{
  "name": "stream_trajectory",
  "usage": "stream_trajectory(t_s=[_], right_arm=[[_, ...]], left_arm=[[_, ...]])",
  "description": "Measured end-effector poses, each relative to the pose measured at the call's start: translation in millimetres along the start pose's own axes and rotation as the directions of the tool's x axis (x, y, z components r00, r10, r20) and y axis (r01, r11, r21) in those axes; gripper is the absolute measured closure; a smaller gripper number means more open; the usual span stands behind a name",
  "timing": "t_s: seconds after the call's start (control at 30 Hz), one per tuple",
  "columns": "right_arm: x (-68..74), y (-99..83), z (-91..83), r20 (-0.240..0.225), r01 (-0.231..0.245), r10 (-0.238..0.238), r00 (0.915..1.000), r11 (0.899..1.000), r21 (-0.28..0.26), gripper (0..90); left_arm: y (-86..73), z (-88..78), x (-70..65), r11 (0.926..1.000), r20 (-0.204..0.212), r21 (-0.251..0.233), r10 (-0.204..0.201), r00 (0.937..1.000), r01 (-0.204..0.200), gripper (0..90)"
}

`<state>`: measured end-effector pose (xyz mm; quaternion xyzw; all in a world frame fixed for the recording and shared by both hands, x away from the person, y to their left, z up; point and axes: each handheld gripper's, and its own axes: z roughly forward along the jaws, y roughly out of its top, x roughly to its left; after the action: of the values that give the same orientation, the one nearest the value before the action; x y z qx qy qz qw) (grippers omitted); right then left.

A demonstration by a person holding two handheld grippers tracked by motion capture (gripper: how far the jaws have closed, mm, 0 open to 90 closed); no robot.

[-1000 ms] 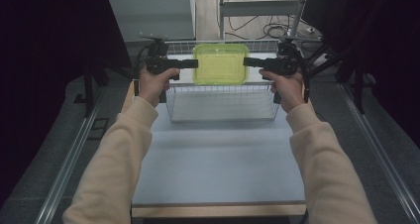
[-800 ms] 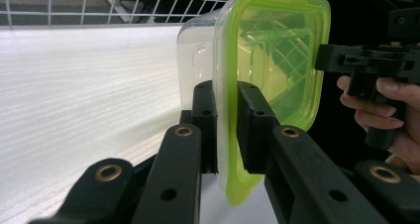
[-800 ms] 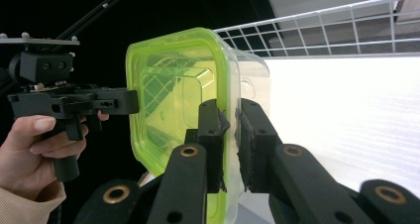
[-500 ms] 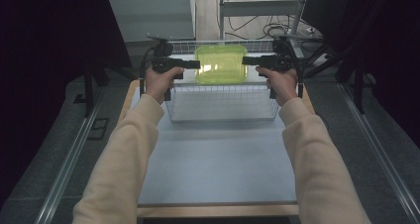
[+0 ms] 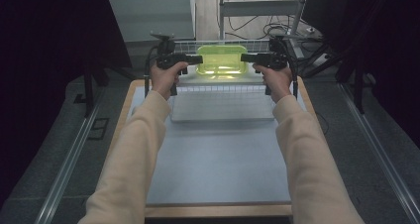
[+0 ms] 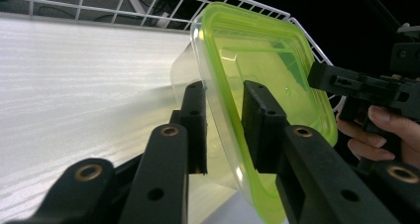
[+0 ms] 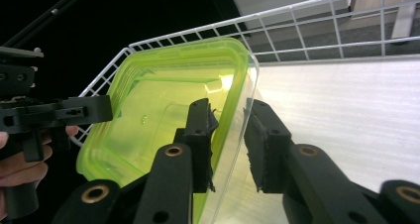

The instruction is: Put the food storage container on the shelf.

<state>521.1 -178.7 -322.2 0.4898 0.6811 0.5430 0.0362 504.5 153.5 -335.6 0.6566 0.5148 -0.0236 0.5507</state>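
Nearest you, both cream sleeves reached forward over the pale table mat (image 5: 218,159), which lay bare. Beyond it stood the white wire basket (image 5: 223,89), and your hands had come down and in toward it compared with a second earlier, when they held the load higher above its rim. Inside the basket sat the clear container with the lime-green lid (image 5: 222,59), toward its far side, apparently resting on the basket's white floor. The left gripper (image 5: 194,60) met the container's left edge and the right gripper (image 5: 247,58) met its right edge. In the left gripper view, the lid rim (image 6: 223,115) passed between the two black jaws with a visible gap on either side. The right gripper view showed the same: the rim (image 7: 230,130) stood between the jaws without either pad pressing on it. Both sets of jaws had just been opening, so the grip that carried the container looked released. That suggests the placing step was done, and the container had been left in the basket. Farthest off, cables and a metal frame sat on the floor behind the table.
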Motion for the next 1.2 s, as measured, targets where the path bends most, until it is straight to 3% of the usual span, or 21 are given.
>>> stream_trajectory(t_s=[0.13,0.2,0.3,0.33,0.37,0.4,0.43,0.5,0.67,0.7,0.73,0.77,0.93,1.2], right_arm=[[-1.1,-1.0,2.3,0.023,0.023,-0.023,0.9995,1.000,-0.003,68.5],[-1.4,-2.1,2.7,0.060,0.053,-0.053,0.9968,0.999,0.000,61.6],[-1.8,-2.7,-0.7,0.070,0.064,-0.061,0.9957,0.997,-0.042,53.6],[-1.8,-2.7,-0.7,0.070,0.064,-0.061,0.9957,0.997,-0.042,53.6],[-2.0,-2.6,-4.3,0.072,0.067,-0.063,0.9954,0.996,-0.054,50.6],[-2.0,-2.6,-4.3,0.072,0.067,-0.063,0.9954,0.996,-0.054,50.6],[-0.9,-2.9,-9.7,0.069,0.079,-0.074,0.9948,0.994,-0.076,46.7],[-0.4,-3.1,-11.9,0.069,0.084,-0.079,0.9945,0.993,-0.082,45.1],[3.2,-4.7,-25.2,0.033,0.115,-0.112,0.9932,0.989,-0.097,38.9],[4.3,-7.0,-29.3,0.019,0.124,-0.122,0.9923,0.987,-0.099,37.6],[4.6,-8.0,-31.1,0.016,0.127,-0.126,0.9919,0.987,-0.097,37.0],[5.1,-9.1,-32.8,0.010,0.128,-0.127,0.9918,0.987,-0.097,36.3],[7.1,-15.4,-41.8,-0.016,0.144,-0.145,0.9892,0.986,-0.080,34.4],[14.0,-29.4,-59.7,-0.033,0.210,-0.213,0.9765,0.975,-0.074,33.4]], left_arm=[[-0.9,3.9,2.9,1.0000,0.000,0.006,0.000,1.0000,0.000,65.4],[-0.8,5.2,4.2,0.9999,-0.016,0.012,0.007,0.9998,-0.007,55.4],[-0.5,7.1,7.0,1.0000,-0.015,0.003,0.007,0.9999,-0.007,36.2],[-0.4,7.9,7.5,1.0000,-0.007,0.003,0.007,0.9999,-0.007,36.2],[-0.3,8.4,8.0,1.0000,-0.001,0.001,0.009,1.0000,-0.009,25.0],[-0.3,8.3,8.0,0.9999,-0.006,-0.003,0.011,0.9999,-0.011,25.0],[0.1,7.5,7.8,0.9998,-0.009,-0.009,0.016,0.9998,-0.016,18.2],[1.1,5.1,7.9,0.9997,-0.002,-0.018,0.017,0.9999,-0.017,13.8],[1.8,-5.1,2.9,0.9983,0.003,-0.047,0.035,0.9994,-0.035,12.5],[0.5,-8.9,-2.1,0.9969,-0.005,-0.041,0.067,0.9978,-0.067,12.6],[0.5,-8.9,-2.1,0.9969,-0.005,-0.041,0.067,0.9978,-0.067,12.9],[-1.3,-13.3,-8.3,0.9947,-0.011,-0.041,0.094,0.9955,-0.094,13.0],[-5.6,-24.9,-18.4,0.9891,-0.014,-0.055,0.136,0.9906,-0.136,14.3],[-25.5,-46.6,-34.9,0.9800,-0.007,-0.060,0.190,0.9818,-0.190,15.2]])
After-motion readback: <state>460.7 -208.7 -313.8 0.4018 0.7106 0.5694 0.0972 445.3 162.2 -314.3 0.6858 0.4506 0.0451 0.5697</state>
